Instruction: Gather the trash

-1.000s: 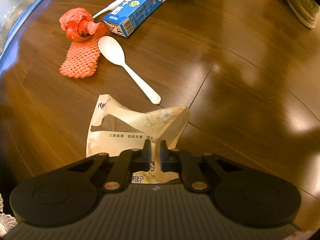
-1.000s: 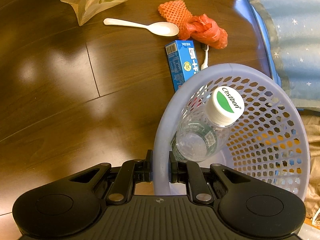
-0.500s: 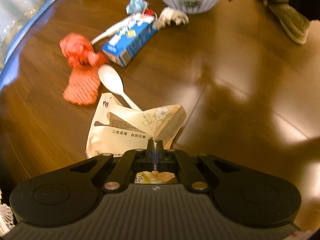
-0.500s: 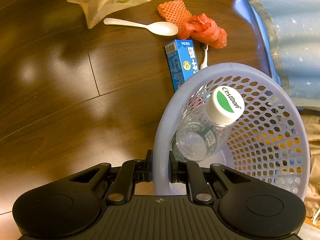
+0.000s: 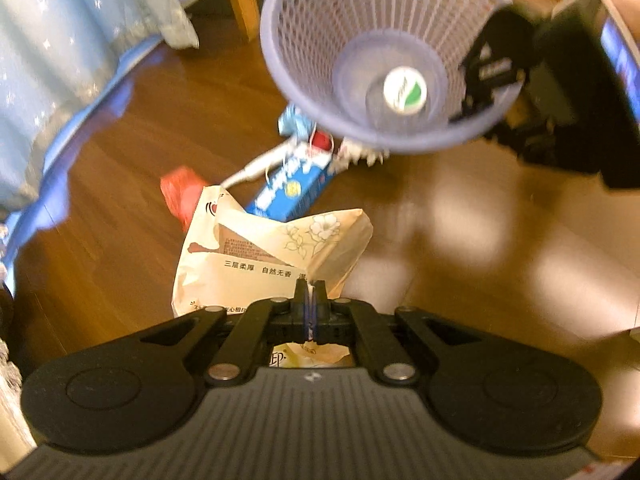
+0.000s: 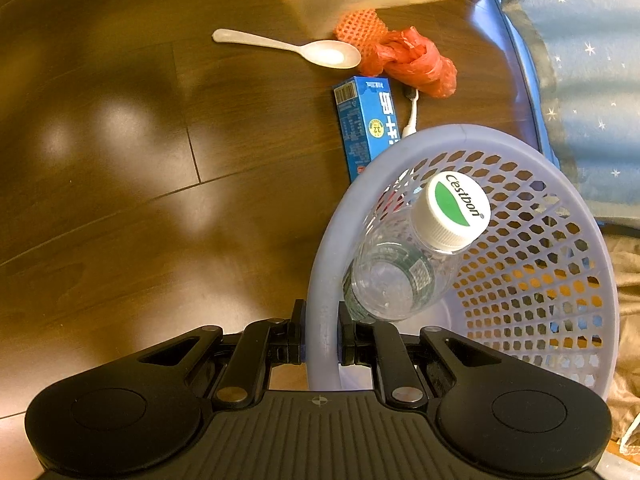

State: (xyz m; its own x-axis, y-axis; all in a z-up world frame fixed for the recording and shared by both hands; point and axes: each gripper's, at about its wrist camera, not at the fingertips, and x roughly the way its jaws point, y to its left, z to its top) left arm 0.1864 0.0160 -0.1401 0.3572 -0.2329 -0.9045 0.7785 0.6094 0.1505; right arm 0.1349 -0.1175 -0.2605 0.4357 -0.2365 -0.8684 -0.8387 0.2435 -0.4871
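1. Left gripper (image 5: 310, 286): jaws pinched tight on the edge of a beige tissue wrapper (image 5: 272, 264), lifted clear of the tabletop (image 5: 480, 240), tilted steeply down.
2. Right gripper (image 6: 320, 320): jaws clamped on the rim of the lavender basket (image 6: 520, 152), also angled down.
3. Inside the basket: only a clear bottle (image 6: 400, 264).
4. At 12 o'clock from the right gripper, not yet collected: blue carton (image 6: 366, 128), white spoon (image 6: 304, 50), red bag (image 6: 412, 62), orange foam net (image 6: 360, 26).

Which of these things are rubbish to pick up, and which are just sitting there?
For the job:
- tissue packet, pinched in the left gripper
- basket, its rim clamped in the right gripper
- bottle, in the basket
- blue carton
- white spoon
- red bag
- orange foam net

Just there:
- blue starry cloth
- wooden floor
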